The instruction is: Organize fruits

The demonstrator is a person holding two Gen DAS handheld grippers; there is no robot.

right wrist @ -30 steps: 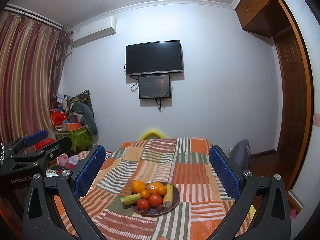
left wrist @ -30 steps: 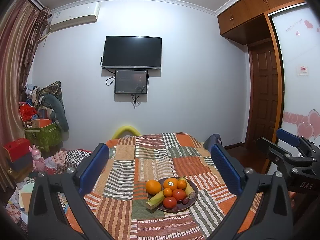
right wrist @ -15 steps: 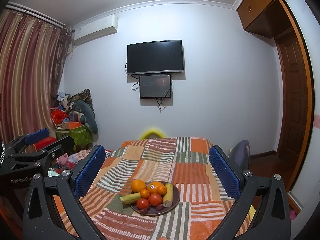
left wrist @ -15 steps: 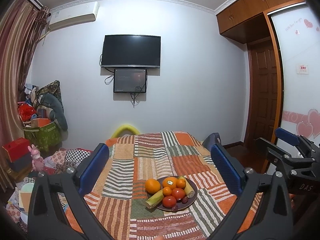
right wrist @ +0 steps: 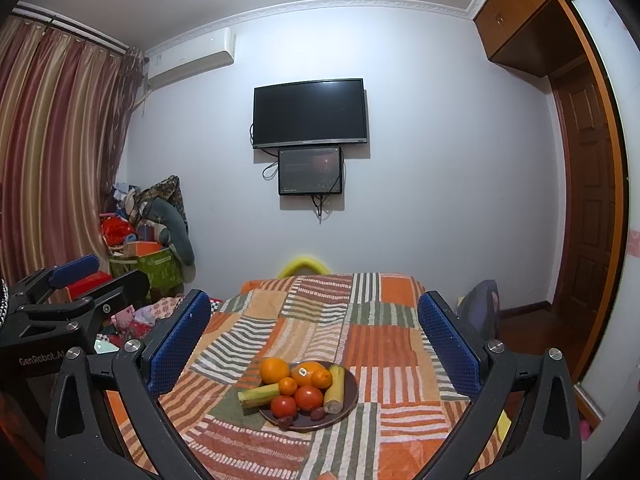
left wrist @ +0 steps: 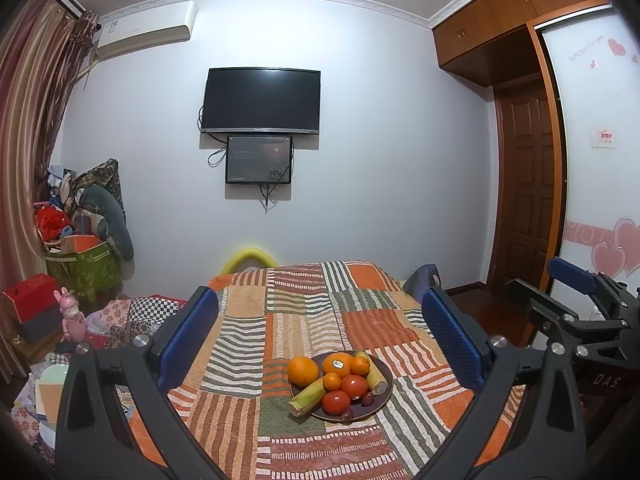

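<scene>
Patchwork blanket point(left wrist: 304, 320) covers the table; dark plate point(left wrist: 382, 398) sits on it near the front edge, heaped with oranges point(left wrist: 303, 370), tomatoes point(left wrist: 336, 401), bananas point(left wrist: 306, 396); left gripper point(left wrist: 320, 340) and right gripper point(right wrist: 314, 340) held level above the near edge, side by side, aimed at the plate; both spread wide, holding nothing, touching nothing.

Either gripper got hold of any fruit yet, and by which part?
Nothing held. Left gripper and right gripper are both open and empty, above the plate of fruit.
</scene>
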